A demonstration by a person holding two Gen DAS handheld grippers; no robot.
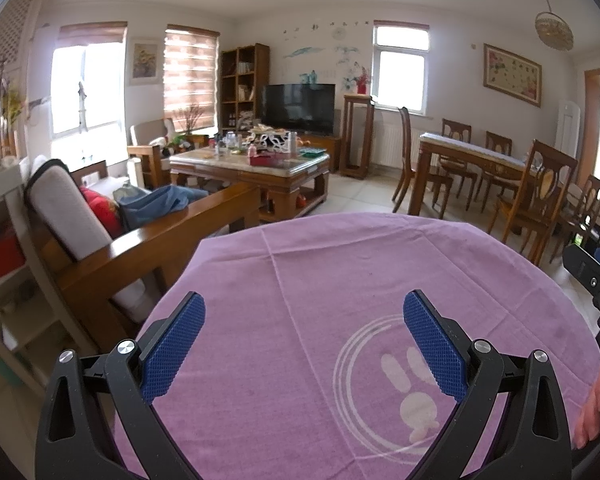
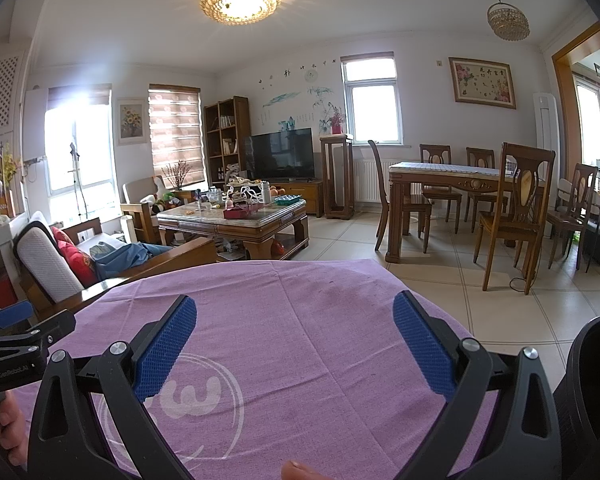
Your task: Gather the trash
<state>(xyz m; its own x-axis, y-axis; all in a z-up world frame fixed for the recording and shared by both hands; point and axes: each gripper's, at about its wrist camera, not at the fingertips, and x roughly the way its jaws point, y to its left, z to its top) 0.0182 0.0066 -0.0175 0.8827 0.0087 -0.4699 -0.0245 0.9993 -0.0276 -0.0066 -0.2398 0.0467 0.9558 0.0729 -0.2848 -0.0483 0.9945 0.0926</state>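
Trash cannot be made out on the purple cloth (image 1: pixel 340 280) that covers the near desk; only a white rabbit-in-rings print (image 1: pixel 400 392) marks it, at 5 o'clock in the left wrist view and at 7 o'clock in the right wrist view. Any litter would be among the small clutter on the coffee desk (image 2: pixel 236 220) at 12 o'clock across the room, too small to identify.

The left tool (image 1: pixel 304 312) hangs over the cloth with its blue pads (image 1: pixel 172 352) spread wide and nothing between them. The right tool (image 2: pixel 294 312) is likewise wide open and holds nothing, its pads (image 2: pixel 424 344) above the cloth. In the right wrist view the left tool's black body shows at 9 o'clock with a hand (image 2: pixel 4 428) on it; in the left wrist view a hand (image 1: pixel 596 400) shows at 4 o'clock.

A wooden sofa (image 1: pixel 148 236) with a red cushion (image 1: pixel 102 210) and blue cloth (image 1: pixel 156 204) stands at 10 o'clock. A TV (image 2: pixel 280 154) sits at 12 o'clock behind the coffee desk, and a dining desk (image 2: pixel 440 176) with chairs (image 2: pixel 512 208) stands at 2 o'clock.
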